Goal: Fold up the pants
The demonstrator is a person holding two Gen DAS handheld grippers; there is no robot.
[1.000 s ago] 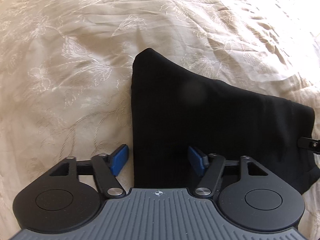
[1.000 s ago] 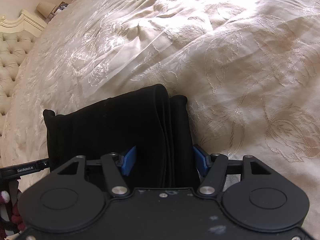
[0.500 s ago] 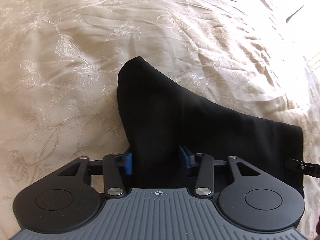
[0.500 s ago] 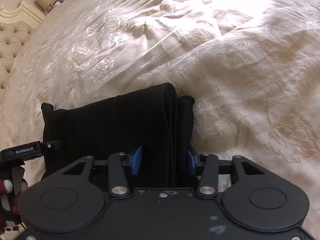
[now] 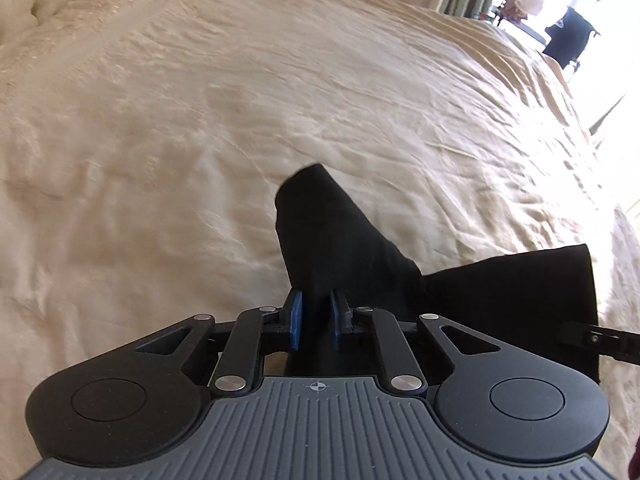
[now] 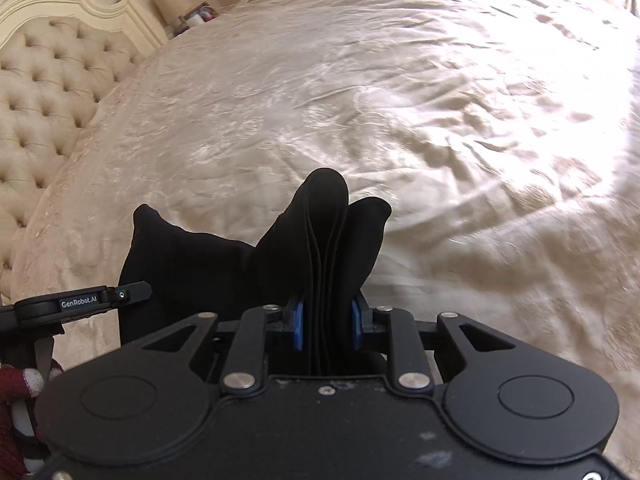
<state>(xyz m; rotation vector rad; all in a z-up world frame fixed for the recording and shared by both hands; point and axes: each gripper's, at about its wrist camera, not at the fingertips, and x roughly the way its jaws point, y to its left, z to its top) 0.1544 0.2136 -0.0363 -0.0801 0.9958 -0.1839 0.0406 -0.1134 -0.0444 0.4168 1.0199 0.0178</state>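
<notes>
The black folded pants [image 5: 340, 236] hang lifted off the cream bedspread [image 5: 180, 120], stretched between both grippers. In the left wrist view, my left gripper [image 5: 316, 300] is shut on one end of the fabric, which bunches into a peak above the blue pads. The right wrist view shows my right gripper [image 6: 327, 316] closing, its pads pressing on a thick stack of folded layers of the pants [image 6: 320, 232]. A slack span of cloth sags between the two grips. The left gripper's body [image 6: 80, 304] shows at the left edge of the right wrist view.
The embroidered bedspread [image 6: 440, 140] spreads wide in front of both grippers. A tufted headboard [image 6: 48, 80] and a lamp [image 6: 168, 0] stand at the far left. A bright window [image 5: 560, 0] lies beyond the bed's far right. A dark red sleeve [image 6: 16, 400] shows bottom left.
Both grippers closed on the ends of the pants and rose, lifting the fabric off the bed. The cloth, flat before, now bunches at each grip and more of the room shows.
</notes>
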